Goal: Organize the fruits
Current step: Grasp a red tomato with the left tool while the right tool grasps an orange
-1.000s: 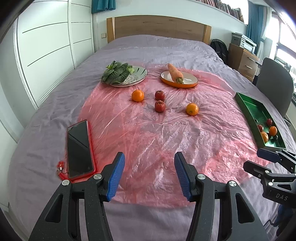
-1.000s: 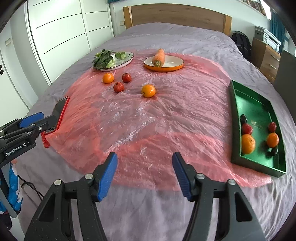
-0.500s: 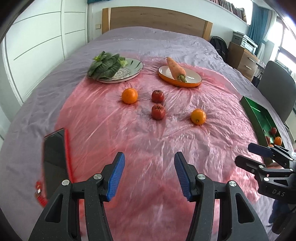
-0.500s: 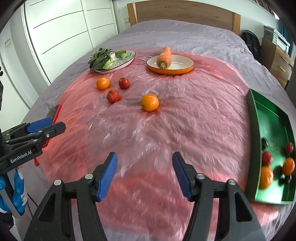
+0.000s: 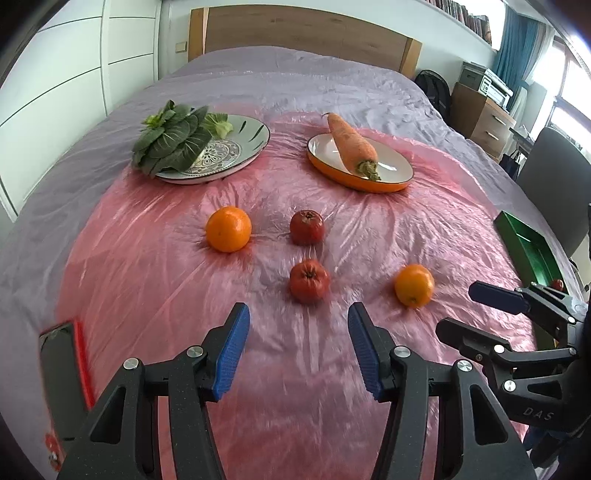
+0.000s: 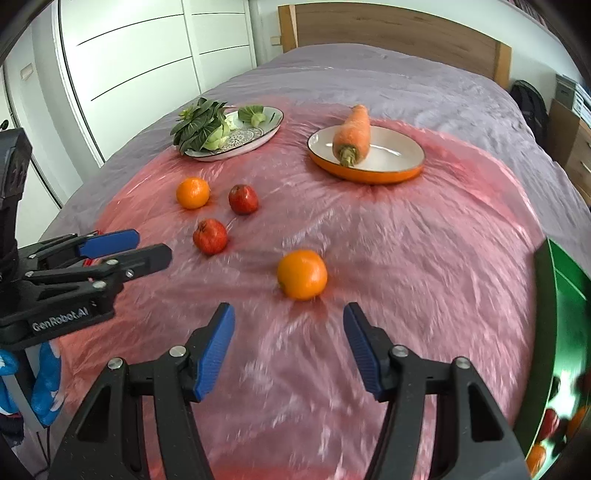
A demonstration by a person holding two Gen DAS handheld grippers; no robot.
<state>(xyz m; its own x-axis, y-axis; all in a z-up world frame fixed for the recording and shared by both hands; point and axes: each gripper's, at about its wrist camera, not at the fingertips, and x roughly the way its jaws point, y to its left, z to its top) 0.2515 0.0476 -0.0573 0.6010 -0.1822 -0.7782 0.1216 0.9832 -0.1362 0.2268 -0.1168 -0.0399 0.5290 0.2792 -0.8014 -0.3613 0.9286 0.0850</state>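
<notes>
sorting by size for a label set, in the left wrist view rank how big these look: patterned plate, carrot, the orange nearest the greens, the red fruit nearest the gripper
1. patterned plate
2. carrot
3. orange nearest the greens and red fruit nearest the gripper: look about alike, so unranked.

Two oranges [image 5: 228, 229] [image 5: 413, 285], two red fruits [image 5: 307, 227] [image 5: 309, 281], two plates [image 5: 255, 142] [image 5: 397, 173], one carrot [image 5: 352, 146].

Daylit bedroom [image 5: 576, 96], wooden headboard [image 5: 303, 33]

Glossy crinkled pink plastic sheet [image 5: 258, 369] over matt grey cloth bedspread [image 5: 295, 74].
</notes>
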